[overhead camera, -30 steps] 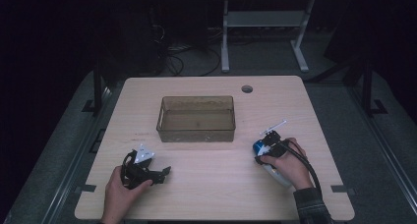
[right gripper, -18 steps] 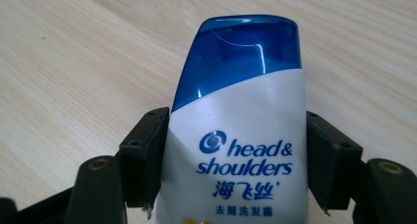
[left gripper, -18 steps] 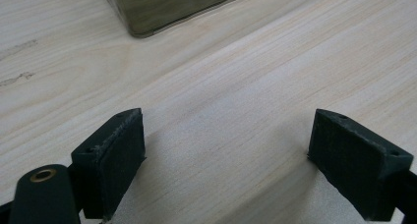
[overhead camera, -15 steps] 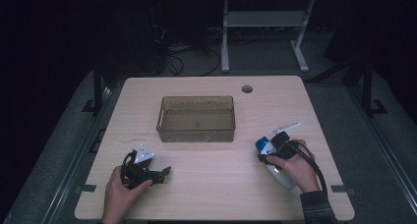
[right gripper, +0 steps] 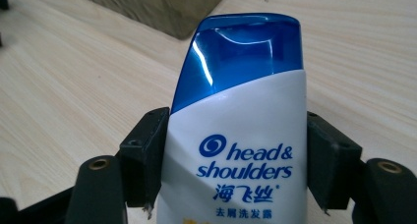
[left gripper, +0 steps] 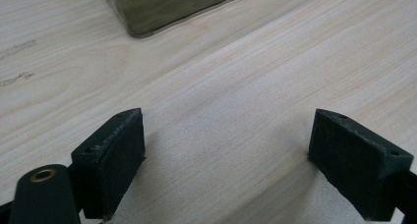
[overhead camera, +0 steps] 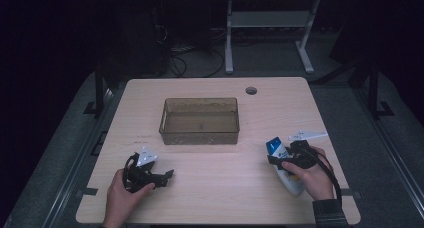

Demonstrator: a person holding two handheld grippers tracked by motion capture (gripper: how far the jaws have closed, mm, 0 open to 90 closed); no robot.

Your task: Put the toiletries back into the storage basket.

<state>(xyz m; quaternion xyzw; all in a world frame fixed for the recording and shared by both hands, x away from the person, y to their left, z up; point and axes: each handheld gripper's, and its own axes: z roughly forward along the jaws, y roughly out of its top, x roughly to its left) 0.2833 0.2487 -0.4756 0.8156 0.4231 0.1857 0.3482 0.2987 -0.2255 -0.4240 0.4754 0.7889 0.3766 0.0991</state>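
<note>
Shampoo bottle (right gripper: 236, 135) now clamped between right gripper (overhead camera: 292, 158) fingers, drawn back rightward along tabletop (overhead camera: 225, 188), away from clear bin (overhead camera: 200, 120). Probably retrieved for binning. Left gripper (left gripper: 236, 160) parked low, fingers wide apart, holding nothing.

The left gripper (overhead camera: 167, 175) is held low at the table's near-left by the left hand (overhead camera: 122, 195), jaws spread wide; the right gripper (overhead camera: 274, 159) is gripped by the right hand (overhead camera: 312, 178), jaws clamped.
</note>
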